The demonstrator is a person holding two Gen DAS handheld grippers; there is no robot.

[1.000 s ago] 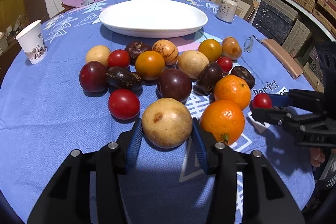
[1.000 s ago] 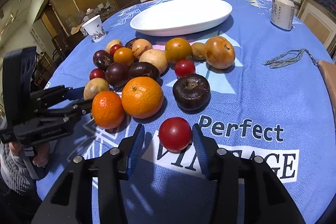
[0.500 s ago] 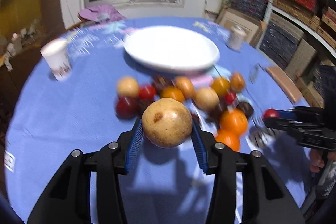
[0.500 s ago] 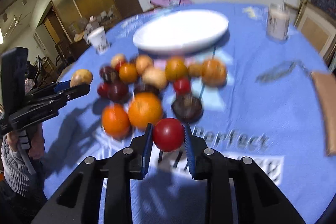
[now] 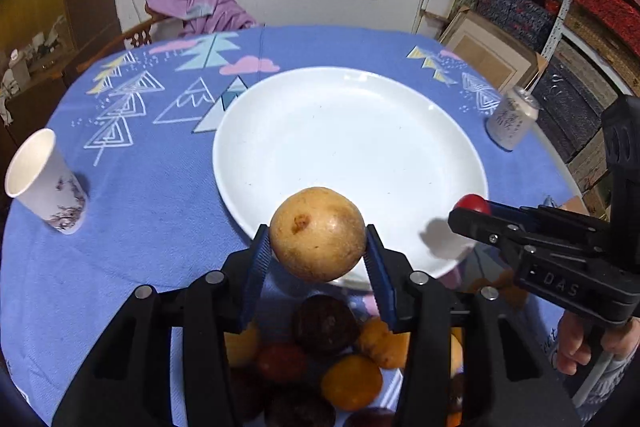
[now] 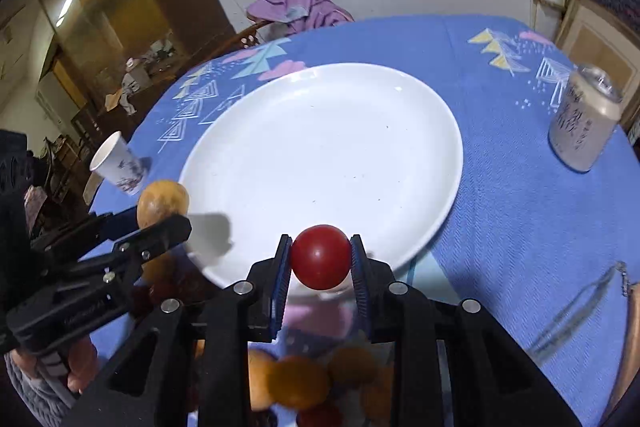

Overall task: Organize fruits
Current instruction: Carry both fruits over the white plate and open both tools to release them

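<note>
Holding one fruit apiece, both grippers hang over the near rim of the plate (image 5: 280, 131).

Item 1, lower centre of the left view: left gripper (image 5: 318, 261), clenched on a tan fruit (image 5: 318, 233). Blue pads press its two sides at the widest part, probably so the round body cannot roll out.

Item 2, lower centre of the right view: right gripper (image 6: 320, 267), clenched on a red tomato (image 6: 320, 256). The pads press its flanks, and the tomato sits just over the plate's near edge.

Item 3, bottom of both views, behind the fingers: fruit pile (image 5: 332, 355), orange, dark and red pieces on the blue cloth (image 5: 140, 211), blurred and partly hidden. These are not yet sorted.

Item 4, centre: white plate, wide, shallow, bare. Judged the likely drop place, since both fruits point toward it. Nothing lies on it; only shadows of the grippers fall on the near rim.

Item 5, left edge: paper cup (image 5: 44, 183), upright, well apart from the plate.

Item 6, right edge: drink can (image 5: 510, 123), upright, near the plate's far right rim.

Item 7, lower right of the right view: a thin cord (image 6: 576, 311) on the cloth, out of the way.

Item 8, top: a purple garment (image 5: 200, 9) over a chair beneath the window.

Obstruction: none on the plate; each gripper is the other's nearest neighbour, so releases want some spacing.
</note>
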